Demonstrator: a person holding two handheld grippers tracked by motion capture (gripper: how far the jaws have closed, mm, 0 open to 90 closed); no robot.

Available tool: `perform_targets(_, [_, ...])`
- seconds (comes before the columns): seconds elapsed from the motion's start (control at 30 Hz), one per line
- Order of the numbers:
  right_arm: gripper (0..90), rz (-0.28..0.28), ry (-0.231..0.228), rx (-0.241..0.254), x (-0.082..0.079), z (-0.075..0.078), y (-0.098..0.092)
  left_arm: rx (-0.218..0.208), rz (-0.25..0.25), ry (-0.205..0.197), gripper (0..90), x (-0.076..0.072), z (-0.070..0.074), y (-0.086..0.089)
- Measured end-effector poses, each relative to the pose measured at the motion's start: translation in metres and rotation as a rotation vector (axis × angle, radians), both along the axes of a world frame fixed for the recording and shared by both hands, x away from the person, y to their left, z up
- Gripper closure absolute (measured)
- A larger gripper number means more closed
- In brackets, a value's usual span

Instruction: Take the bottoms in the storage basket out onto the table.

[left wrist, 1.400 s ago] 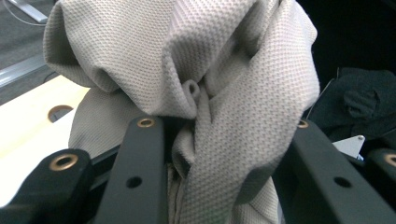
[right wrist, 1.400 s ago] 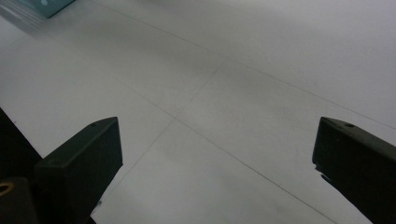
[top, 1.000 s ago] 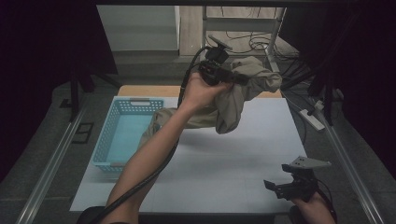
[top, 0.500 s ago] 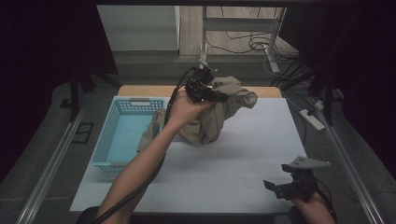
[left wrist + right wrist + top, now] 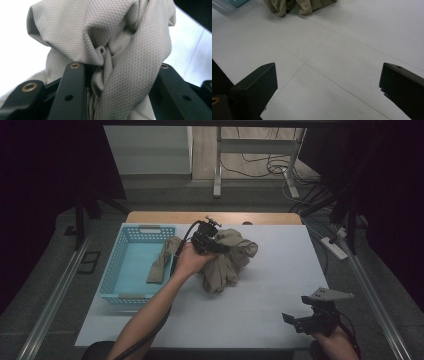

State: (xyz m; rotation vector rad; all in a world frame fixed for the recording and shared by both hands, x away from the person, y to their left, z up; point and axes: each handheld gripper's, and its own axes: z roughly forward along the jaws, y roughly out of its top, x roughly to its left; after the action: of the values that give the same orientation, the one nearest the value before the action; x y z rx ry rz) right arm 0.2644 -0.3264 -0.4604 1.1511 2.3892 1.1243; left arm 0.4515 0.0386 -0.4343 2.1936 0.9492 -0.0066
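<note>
A beige cloth [image 5: 232, 262] lies bunched on the white table top [image 5: 250, 315], just right of the blue basket [image 5: 112, 270]. One end of it trails over the basket's rim. My left gripper [image 5: 222, 248] is low over the bundle and shut on a thick fold of it. In the left gripper view the cloth [image 5: 112, 37] fills the gap between the two black jaws of that gripper [image 5: 120, 72]; they have just eased slightly wider with the fold still between them. My right gripper [image 5: 295, 320] hovers open at the near right; nothing lies between its jaws [image 5: 328, 82], and the cloth [image 5: 299, 6] is far ahead.
The basket stands at the table's left, with bare floor apart from the cloth's end. A power strip [image 5: 334, 247] lies off the right edge. Metal rails run along both sides, and desk legs and cables stand beyond the far edge.
My left hand has come down and toward me with the cloth, from high over the table's back to the table top, where the bundle now rests. The right gripper has stayed put.
</note>
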Motion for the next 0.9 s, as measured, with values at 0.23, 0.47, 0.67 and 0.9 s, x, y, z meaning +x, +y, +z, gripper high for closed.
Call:
perform_targets(0.23, [1.9,-0.001,-0.003,-0.005,0.0,0.0,0.0,-0.001,0.018,-0.026,26.1,-0.003,-0.014,0.009])
perform_targets(0.47, [1.9,0.0,-0.001,-0.006,0.0,0.0,0.0,0.013,0.167,-0.094,6.3,-0.004,0.013,0.061])
perform_targets(0.67, [1.9,0.0,0.003,-0.011,0.0,-0.001,0.002,0.073,0.296,-0.088,9.6,-0.007,0.009,0.106])
perform_targets(0.9, [1.9,0.004,0.006,-0.025,0.001,-0.001,0.003,0.112,0.369,-0.022,34.4,-0.009,-0.015,0.138])
